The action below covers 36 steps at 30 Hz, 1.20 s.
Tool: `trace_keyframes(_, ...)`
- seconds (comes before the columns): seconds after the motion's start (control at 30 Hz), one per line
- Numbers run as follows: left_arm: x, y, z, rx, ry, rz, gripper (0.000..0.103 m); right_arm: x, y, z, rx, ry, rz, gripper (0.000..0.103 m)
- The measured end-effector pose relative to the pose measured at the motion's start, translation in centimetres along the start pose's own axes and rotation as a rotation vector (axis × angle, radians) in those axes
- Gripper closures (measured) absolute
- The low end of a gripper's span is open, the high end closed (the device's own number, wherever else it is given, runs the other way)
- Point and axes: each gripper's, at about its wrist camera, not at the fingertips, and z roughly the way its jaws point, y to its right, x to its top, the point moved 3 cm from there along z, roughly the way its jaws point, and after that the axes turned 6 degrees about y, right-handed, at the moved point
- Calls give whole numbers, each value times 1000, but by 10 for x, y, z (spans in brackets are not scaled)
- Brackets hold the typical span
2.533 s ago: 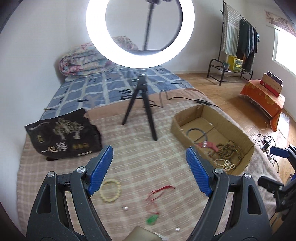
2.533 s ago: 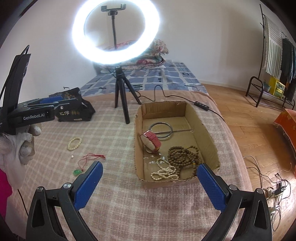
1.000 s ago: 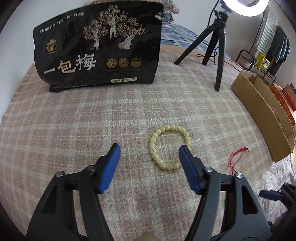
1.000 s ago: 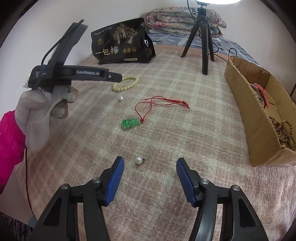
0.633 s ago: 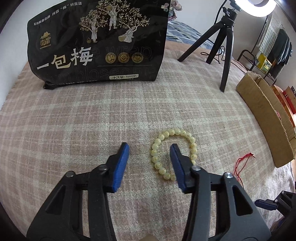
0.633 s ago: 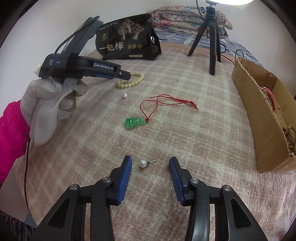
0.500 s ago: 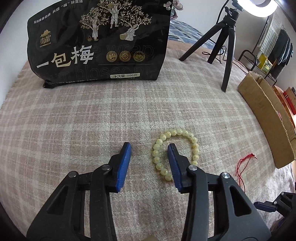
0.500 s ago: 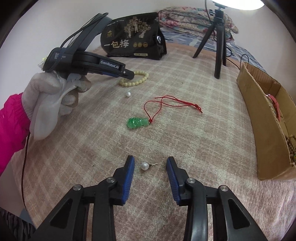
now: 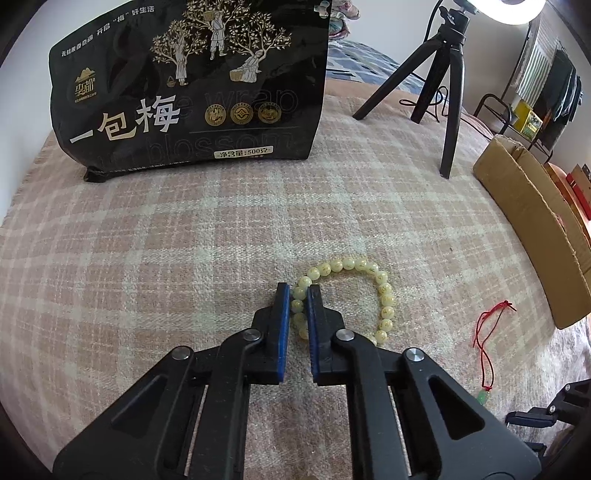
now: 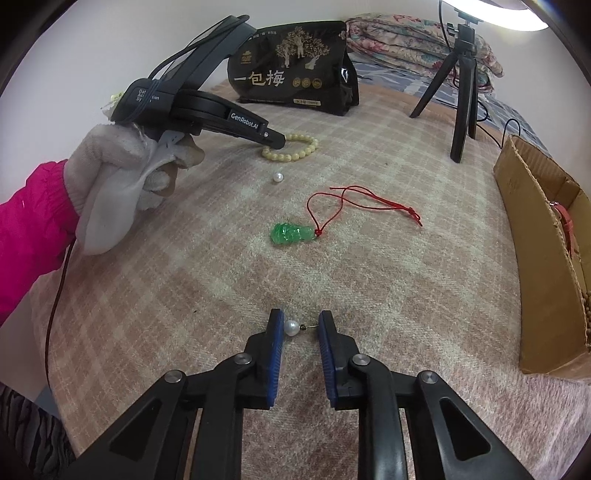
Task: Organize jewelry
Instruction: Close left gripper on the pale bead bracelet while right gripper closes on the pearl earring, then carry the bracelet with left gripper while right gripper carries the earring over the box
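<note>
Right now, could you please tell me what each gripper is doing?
Left gripper: just closed onto the bead bracelet.
Right gripper: just closing around the pearl earring.

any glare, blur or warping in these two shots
Left wrist view: sharp, no motion blur; fisheye bends the blanket edge, corners go black, and the ring light blows out white at top right. Right wrist view: equally sharp, same curved edges, the ring light overexposed at top; shadows under the pearl earring stay soft.
</note>
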Motion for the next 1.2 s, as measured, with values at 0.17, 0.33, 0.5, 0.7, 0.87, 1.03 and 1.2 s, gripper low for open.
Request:
trace_keyframes(0.17, 1, -3, -7, -5, 10, -13, 97, 2, 1, -7, 2, 20, 15, 85)
trace_keyframes(0.33, 4, -4, -21, -12, 39, -27, 97, 5, 2, -17, -3, 45, 30, 85)
trace_keyframes(0.5, 11, -3, -41, -20, 79, -27, 97, 9, 8, -33, -16, 79, 53, 85)
trace_keyframes(0.7, 23, 2, -69, -24, 125, -27, 98, 13, 17, -50, -40, 115, 73, 85)
trace_keyframes(0.87, 29, 15, -90, -35, 155, -1, 98, 16, 26, -68, -65, 150, 96, 85)
trace_keyframes(1.03, 36, 36, -106, -60, 182, 28, 98, 13, 39, -90, -95, 183, 121, 85)
trace_keyframes(1.2, 44, 61, -115, -93, 199, 51, 98, 9, 58, -113, -128, 209, 152, 85)
